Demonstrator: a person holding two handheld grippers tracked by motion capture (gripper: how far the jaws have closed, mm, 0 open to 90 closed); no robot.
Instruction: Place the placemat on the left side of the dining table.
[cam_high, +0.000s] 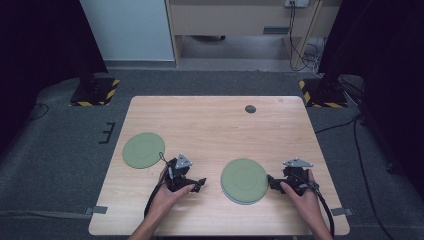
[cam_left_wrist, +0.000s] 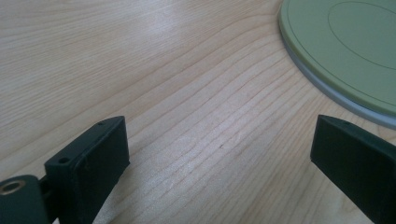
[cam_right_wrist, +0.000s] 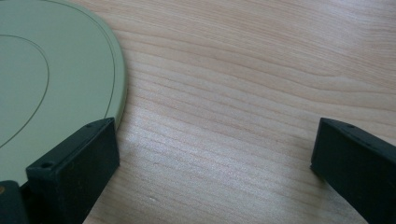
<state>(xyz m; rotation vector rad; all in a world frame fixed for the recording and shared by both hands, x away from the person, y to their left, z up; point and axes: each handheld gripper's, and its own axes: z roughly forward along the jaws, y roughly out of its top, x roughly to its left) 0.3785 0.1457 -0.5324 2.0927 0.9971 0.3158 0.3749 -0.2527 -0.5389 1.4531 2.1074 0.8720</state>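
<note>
A stack of two round plates, green on top of a grey one (cam_high: 244, 180), lies near the front of the wooden table (cam_high: 215, 125). A single green plate (cam_high: 143, 149) lies to the left. My left gripper (cam_high: 200, 183) rests low on the table just left of the stack, open, with bare wood between its jaws. Its own view has the stack's edge (cam_left_wrist: 336, 51) at upper right. My right gripper (cam_high: 270, 181) sits at the stack's right edge, open. In the right gripper view the green plate (cam_right_wrist: 51, 84) lies by the left jaw.
A small dark round insert (cam_high: 250, 109) sits in the table near its far edge. Grey tape tabs (cam_high: 99, 209) mark the front corners. Beyond the table are carpet, hazard-striped stand bases (cam_high: 95, 92) and cables (cam_high: 300, 55).
</note>
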